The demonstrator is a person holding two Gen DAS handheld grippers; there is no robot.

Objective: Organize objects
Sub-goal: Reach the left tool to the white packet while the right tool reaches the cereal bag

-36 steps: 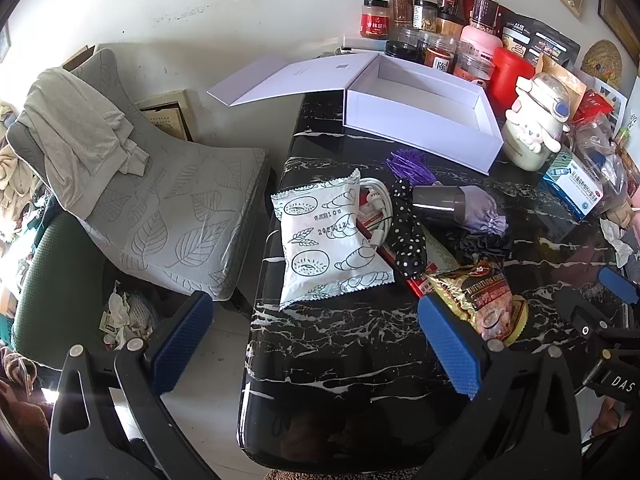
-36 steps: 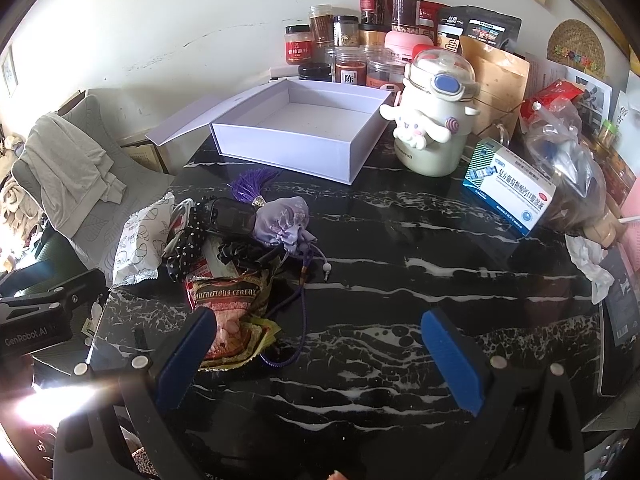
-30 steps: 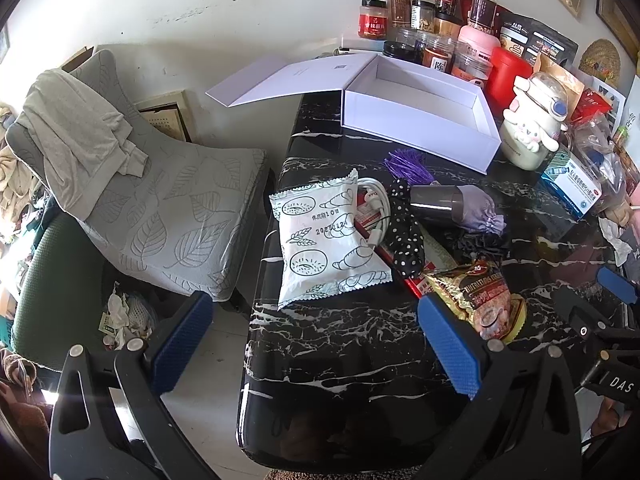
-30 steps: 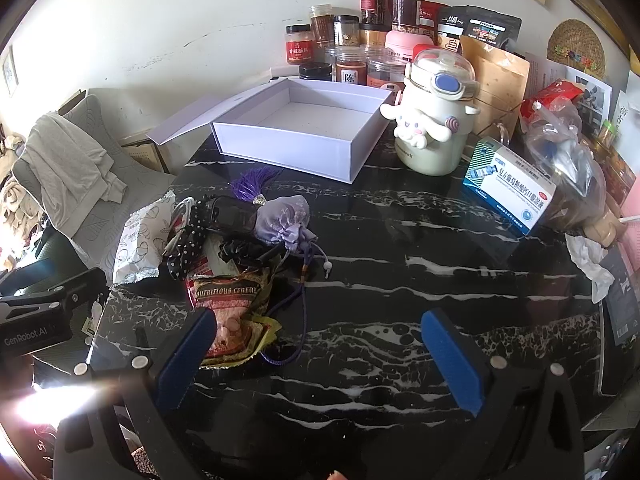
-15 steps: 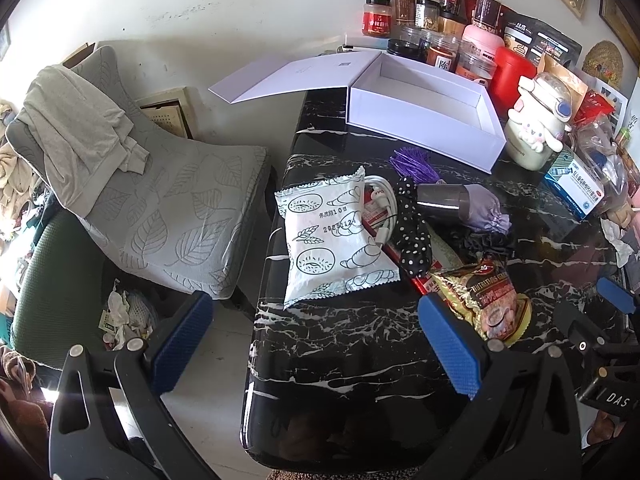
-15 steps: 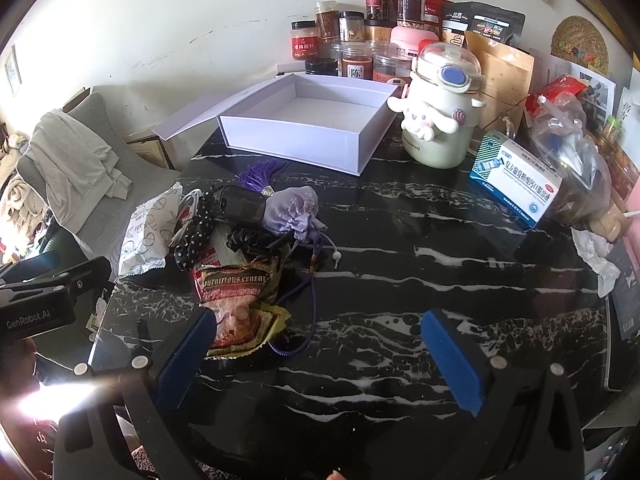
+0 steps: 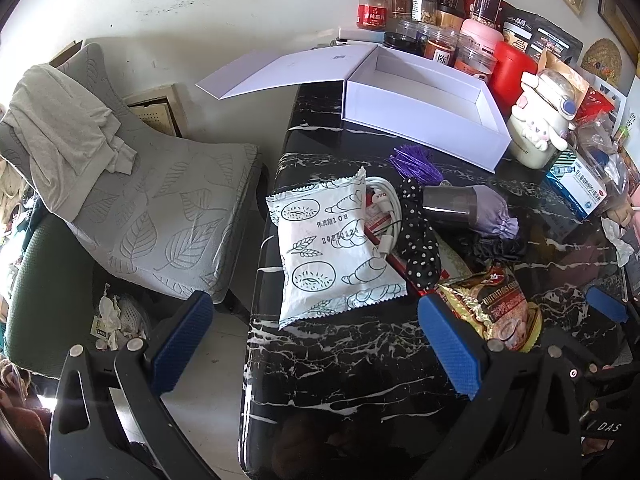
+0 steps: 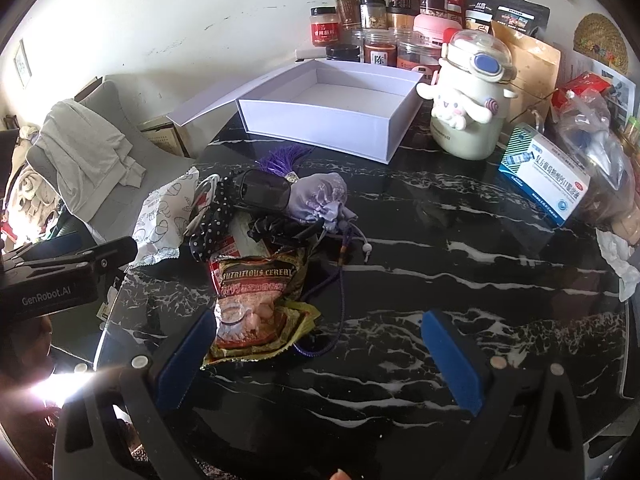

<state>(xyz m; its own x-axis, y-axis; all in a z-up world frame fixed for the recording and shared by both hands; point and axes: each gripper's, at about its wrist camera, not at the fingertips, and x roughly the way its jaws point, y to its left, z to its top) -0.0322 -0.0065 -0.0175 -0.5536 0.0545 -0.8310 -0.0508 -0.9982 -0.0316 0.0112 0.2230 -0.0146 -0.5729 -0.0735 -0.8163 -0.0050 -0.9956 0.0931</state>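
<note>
A pile lies on the black marble table [image 7: 344, 364]: a white snack packet [image 7: 332, 248], a polka-dot cloth [image 7: 420, 236], a lilac drawstring pouch [image 7: 488, 208], a purple tassel [image 7: 412, 160] and a cereal bag [image 7: 500, 312]. Behind it stands an open white box [image 7: 424, 100], empty inside. My left gripper [image 7: 320, 340] is open, low over the table's near left corner, with the packet just ahead. My right gripper [image 8: 320, 360] is open too, and the cereal bag [image 8: 256, 304] lies by its left finger. Pouch [image 8: 320, 200] and box [image 8: 336, 108] lie further ahead.
Jars [image 7: 420, 4], a red canister [image 7: 512, 68], a cream character bottle [image 8: 468, 108], a blue medicine box [image 8: 544, 184] and plastic bags [image 8: 600, 152] crowd the back and right. A grey leaf-print chair [image 7: 160, 216] with clothes stands left of the table. The left gripper's body [image 8: 60, 276] shows at the right view's left edge.
Both grippers have moved a little forward toward the pile; the objects sit slightly lower and larger in both views. Neither gripper has taken hold of anything.
</note>
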